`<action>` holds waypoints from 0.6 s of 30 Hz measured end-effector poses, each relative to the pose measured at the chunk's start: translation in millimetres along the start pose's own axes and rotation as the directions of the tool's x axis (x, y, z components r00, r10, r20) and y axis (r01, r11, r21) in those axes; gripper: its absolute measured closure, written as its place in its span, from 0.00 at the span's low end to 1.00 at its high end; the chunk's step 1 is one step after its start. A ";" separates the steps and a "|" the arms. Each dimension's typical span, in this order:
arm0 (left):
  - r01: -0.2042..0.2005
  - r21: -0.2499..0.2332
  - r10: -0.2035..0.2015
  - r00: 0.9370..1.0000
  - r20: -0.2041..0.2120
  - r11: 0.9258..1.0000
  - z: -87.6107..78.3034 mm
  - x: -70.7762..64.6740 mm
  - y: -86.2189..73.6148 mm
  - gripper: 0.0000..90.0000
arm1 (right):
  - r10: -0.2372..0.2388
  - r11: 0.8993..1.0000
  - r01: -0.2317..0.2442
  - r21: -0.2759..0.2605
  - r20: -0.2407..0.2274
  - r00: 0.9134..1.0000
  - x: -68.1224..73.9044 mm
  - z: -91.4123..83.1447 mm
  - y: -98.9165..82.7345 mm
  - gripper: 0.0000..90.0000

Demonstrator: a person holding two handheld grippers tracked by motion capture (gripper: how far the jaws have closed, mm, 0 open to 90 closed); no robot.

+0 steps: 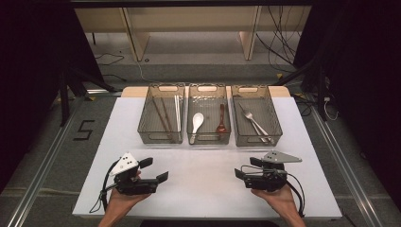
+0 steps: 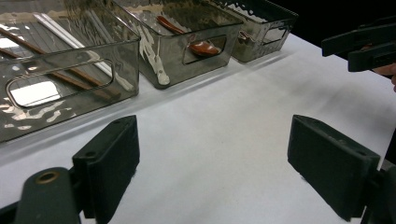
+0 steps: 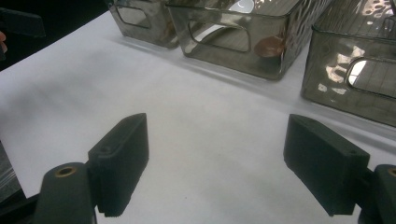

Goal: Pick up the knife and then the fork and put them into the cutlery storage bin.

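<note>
smoky bins (image 1: 161, 137) well beyond fingers (image 1: 161, 177)

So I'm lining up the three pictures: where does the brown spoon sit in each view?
High view: brown spoon lies in the middle bin, right of the white spoon.
Left gripper view: upper centre, its bowl behind the bin's handle cutout.
Right gripper view: a brown blur through the bin wall, upper right.
Shared landmark: the middle bin.
</note>
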State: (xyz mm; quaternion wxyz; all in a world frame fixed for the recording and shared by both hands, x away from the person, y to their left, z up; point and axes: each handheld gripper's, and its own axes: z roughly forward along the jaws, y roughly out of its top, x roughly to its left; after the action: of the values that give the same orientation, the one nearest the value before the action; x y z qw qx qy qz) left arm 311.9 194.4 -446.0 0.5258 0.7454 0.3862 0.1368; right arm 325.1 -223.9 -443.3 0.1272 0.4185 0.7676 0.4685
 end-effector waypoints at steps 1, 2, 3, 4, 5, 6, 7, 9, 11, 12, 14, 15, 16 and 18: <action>0.001 0.000 -0.001 1.000 0.001 1.000 0.2 -0.1 -0.1 0.18 | 0.000 1.000 0.000 -0.001 -0.002 1.000 0.8 -0.5 -0.4 0.26; 0.001 0.001 -0.001 1.000 0.003 1.000 0.3 -0.1 -0.2 0.18 | -0.002 1.000 0.002 -0.004 -0.003 1.000 1.1 -0.9 -0.6 0.26; 0.001 0.002 -0.001 1.000 0.005 1.000 0.5 0.0 -0.2 0.18 | -0.002 1.000 0.002 -0.009 -0.002 1.000 1.3 -1.4 -1.0 0.26; 0.002 0.003 -0.002 1.000 0.006 1.000 0.8 0.2 -0.2 0.18 | -0.002 1.000 0.002 -0.013 -0.001 1.000 1.6 -2.1 -1.4 0.26; 0.002 0.005 -0.002 1.000 0.008 1.000 1.0 0.2 -0.2 0.18 | -0.001 1.000 0.001 -0.017 0.000 1.000 1.5 -2.6 -1.7 0.26; 0.002 0.007 -0.002 1.000 0.009 1.000 1.3 0.2 -0.2 0.18 | 0.001 1.000 -0.001 -0.020 0.001 1.000 1.2 -3.2 -2.1 0.26; 0.001 0.008 -0.002 1.000 0.010 1.000 1.4 0.1 -0.1 0.18 | 0.006 1.000 -0.006 -0.024 0.001 1.000 1.0 -3.9 -2.5 0.26; 0.001 0.008 -0.001 1.000 0.009 1.000 1.6 -0.1 -0.1 0.18 | 0.008 1.000 -0.008 -0.029 -0.001 1.000 0.5 -5.0 -3.3 0.26; -0.001 0.009 0.001 1.000 0.009 1.000 1.6 -0.1 -0.1 0.18 | 0.005 0.999 -0.005 -0.032 -0.001 1.000 0.7 -5.7 -3.9 0.26; 0.001 0.009 -0.001 1.000 0.009 1.000 1.6 0.0 -0.1 0.18 | 0.007 0.999 -0.007 -0.032 -0.001 1.000 1.1 -6.0 -4.0 0.26; 0.002 0.008 -0.002 1.000 0.008 1.000 1.7 0.0 -0.1 0.18 | 0.005 0.999 -0.005 -0.035 -0.002 1.000 1.7 -6.5 -4.1 0.26; 0.001 0.009 -0.001 1.000 0.008 1.000 1.6 0.0 -0.1 0.18 | 0.003 0.999 -0.003 -0.037 -0.002 1.000 1.7 -6.6 -4.1 0.26; 0.000 0.009 -0.001 1.000 0.008 1.000 1.7 -0.1 -0.2 0.18 | 0.003 0.999 -0.003 -0.040 -0.002 1.000 1.7 -6.7 -4.2 0.26; 0.001 0.009 -0.001 1.000 0.008 1.000 1.6 0.0 -0.2 0.18 | 0.003 0.999 -0.003 -0.042 -0.002 1.000 1.7 -6.8 -4.2 0.26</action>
State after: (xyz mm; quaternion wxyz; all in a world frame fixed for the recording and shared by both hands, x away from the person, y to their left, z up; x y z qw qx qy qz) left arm 312.8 193.3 -446.8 0.5243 0.7481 0.3848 0.1319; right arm 317.8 -227.6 -442.8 0.1344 0.4162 0.7572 0.4852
